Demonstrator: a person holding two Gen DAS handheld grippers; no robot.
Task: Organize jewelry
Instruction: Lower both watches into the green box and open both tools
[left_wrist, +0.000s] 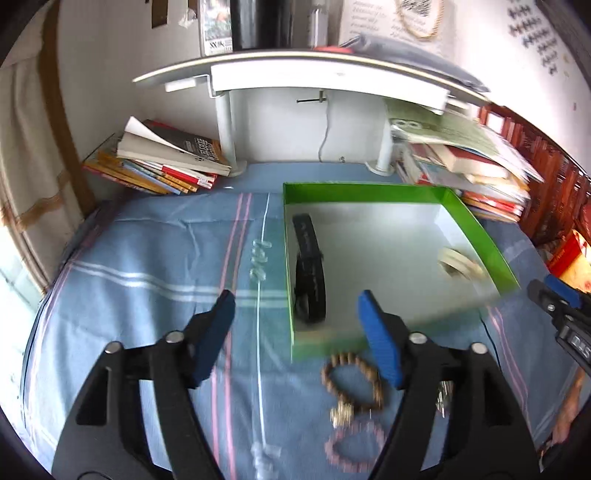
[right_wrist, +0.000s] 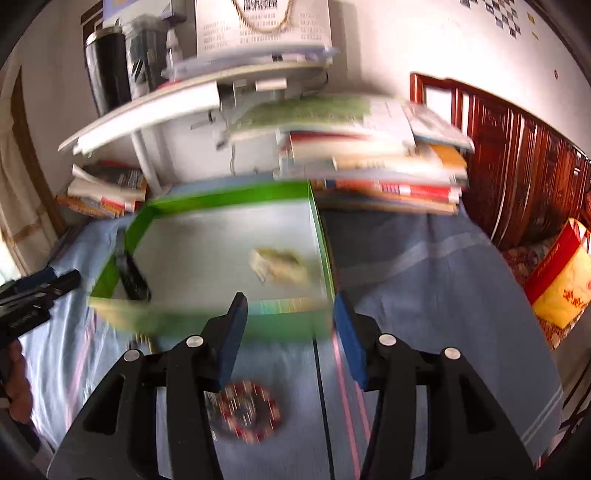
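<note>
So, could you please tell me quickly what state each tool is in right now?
Left tool: open, holding nothing.
Right tool: open, holding nothing.

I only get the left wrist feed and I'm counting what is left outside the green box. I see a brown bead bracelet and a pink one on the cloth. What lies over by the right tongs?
Observer: A red-and-white beaded bracelet lies on the blue cloth, on the near side of the green box, just below the right tongs.
Operator: Are those tongs gripping anything?
Observer: No. They stand open, and nothing is between the blue pads.
</note>
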